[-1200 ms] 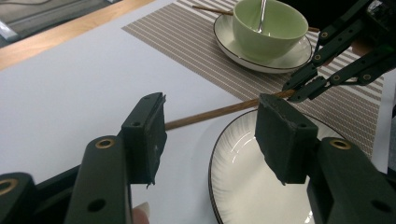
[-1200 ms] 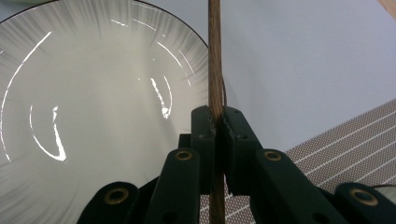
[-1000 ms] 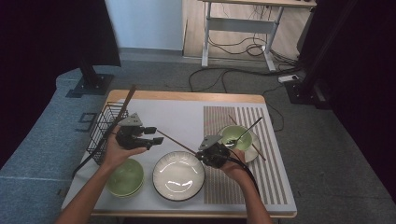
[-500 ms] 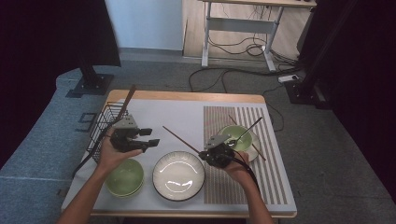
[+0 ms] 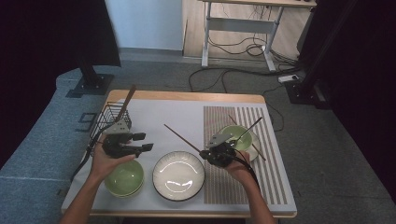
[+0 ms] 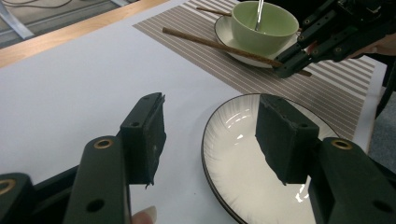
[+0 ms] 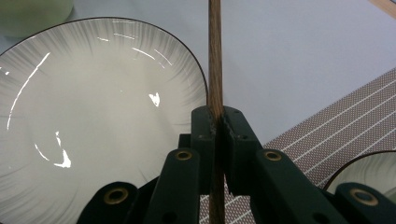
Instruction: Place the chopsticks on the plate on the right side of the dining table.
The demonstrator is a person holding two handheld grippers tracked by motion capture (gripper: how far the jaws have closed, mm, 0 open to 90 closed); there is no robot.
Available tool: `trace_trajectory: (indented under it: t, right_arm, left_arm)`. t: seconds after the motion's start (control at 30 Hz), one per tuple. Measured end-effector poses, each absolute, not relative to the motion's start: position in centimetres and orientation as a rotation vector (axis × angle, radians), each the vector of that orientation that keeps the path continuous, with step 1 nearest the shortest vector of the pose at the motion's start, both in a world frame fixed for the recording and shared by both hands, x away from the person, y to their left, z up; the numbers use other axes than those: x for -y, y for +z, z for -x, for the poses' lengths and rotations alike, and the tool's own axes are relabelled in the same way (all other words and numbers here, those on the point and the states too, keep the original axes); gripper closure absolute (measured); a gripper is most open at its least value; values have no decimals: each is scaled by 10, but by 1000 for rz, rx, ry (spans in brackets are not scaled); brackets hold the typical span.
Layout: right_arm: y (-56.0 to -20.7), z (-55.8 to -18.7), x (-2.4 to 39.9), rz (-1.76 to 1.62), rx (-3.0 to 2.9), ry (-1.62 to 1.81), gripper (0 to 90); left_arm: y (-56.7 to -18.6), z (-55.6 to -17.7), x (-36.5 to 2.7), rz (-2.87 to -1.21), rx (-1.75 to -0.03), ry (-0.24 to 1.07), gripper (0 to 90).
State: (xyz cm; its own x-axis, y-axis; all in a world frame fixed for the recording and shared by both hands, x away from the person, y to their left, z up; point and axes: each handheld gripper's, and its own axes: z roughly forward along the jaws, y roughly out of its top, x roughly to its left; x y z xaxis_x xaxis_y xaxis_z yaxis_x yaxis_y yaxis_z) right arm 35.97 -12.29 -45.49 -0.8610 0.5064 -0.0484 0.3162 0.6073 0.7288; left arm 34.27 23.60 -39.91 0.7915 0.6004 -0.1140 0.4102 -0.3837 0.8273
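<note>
White-topped table (image 5: 154, 116): right hand-held gripper (image 5: 205, 153) pinches chopstick (image 5: 182, 138) at plate's (image 5: 179, 176) 1 o'clock; left hand-held gripper (image 5: 145, 141), spread empty, has shifted toward the plate, likely handover.

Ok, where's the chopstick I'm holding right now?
In the high view, the chopstick is clamped in the right hand-held gripper, slanting up-left above the white plate, beside the striped mat.
</note>
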Motion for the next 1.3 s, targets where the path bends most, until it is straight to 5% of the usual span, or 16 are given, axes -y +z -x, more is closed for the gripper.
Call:
trace_trajectory:
  t: [1.3]
  right_arm:
    - [-438,-343,153,-740,-2476,1163,843]
  left_arm:
    - [-415,-325,-235,-2028,-756,303,426]
